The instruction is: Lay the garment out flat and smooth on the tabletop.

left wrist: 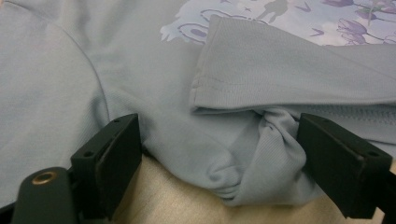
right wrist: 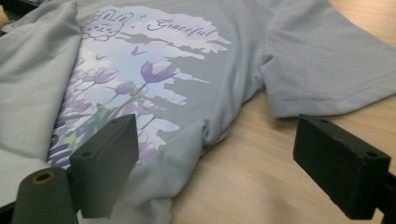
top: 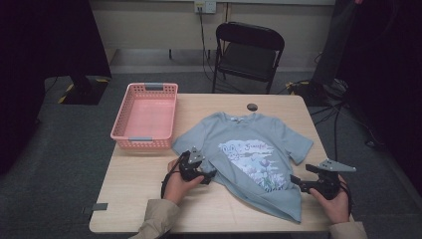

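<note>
The left gripper [top: 208, 176] has its jaws apart, with a bunched fold of the T-shirt [top: 249, 154] between them; in the left gripper view the crumpled cloth [left wrist: 252, 172] lies against the right-hand jaw while the other stands clear of it, so nothing is clamped. A folded-over hemmed edge [left wrist: 280, 70] lies just past the jaws. The right gripper [top: 297, 183] has its jaws wide apart and empty, at the shirt's lower right edge; its own view shows bare tabletop [right wrist: 261, 177] between them and a sleeve [right wrist: 336, 74] beyond. The shirt lies print up across the middle of the tabletop [top: 139, 189], its lower left part folded inward. A pink basket [top: 145, 115] sits at the far left corner, just beside the shirt's sleeve.
</note>
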Demonstrator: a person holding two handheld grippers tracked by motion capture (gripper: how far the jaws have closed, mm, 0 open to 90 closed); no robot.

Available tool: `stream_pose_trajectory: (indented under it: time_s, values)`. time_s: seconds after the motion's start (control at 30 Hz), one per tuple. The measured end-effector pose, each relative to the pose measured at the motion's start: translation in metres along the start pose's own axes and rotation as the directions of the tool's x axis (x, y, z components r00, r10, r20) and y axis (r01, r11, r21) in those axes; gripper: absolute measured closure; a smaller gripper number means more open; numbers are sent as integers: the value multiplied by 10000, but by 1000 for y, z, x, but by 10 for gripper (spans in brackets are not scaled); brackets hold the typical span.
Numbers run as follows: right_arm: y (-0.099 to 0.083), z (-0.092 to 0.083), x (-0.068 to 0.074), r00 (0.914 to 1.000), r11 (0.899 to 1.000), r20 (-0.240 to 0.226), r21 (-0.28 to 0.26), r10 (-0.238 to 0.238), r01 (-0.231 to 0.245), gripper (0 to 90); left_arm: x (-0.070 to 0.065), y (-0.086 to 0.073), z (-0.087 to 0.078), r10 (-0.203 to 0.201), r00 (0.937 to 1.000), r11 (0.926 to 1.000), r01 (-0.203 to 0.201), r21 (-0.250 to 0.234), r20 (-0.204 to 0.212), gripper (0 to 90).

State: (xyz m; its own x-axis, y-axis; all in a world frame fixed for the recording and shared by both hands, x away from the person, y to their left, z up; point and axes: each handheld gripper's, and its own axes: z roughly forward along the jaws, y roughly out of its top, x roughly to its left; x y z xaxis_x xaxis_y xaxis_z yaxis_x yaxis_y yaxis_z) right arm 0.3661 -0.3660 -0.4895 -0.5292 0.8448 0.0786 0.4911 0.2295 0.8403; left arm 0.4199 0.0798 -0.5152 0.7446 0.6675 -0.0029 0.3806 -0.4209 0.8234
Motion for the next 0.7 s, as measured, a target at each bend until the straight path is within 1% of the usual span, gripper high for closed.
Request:
stream_pose_trajectory:
  time_s: [0.07,0.13,0.3,0.43,0.63,0.7]
  values:
    - [1,3,-1,10000,10000,-25,49,-66,67,131,0,0,0,-2,10000,10000,2,-3,1,145]
    - [2,7,-2,9997,9997,105,126,-200,199,127,0,0,0,-3,10000,10000,3,-1,1,145]
    - [4,16,-6,9997,9994,133,304,-184,180,126,0,0,0,0,10000,10000,0,0,-1,145]
    - [4,22,-8,9992,9982,238,497,-336,324,126,0,0,0,0,10000,10000,0,-1,-1,145]
    - [3,30,-9,9967,9934,429,950,-685,642,125,0,0,0,-6,10000,10000,6,1,-11,145]
    - [4,31,-8,9955,9921,410,957,-858,816,124,0,0,0,-2,10000,10000,2,5,-25,145]
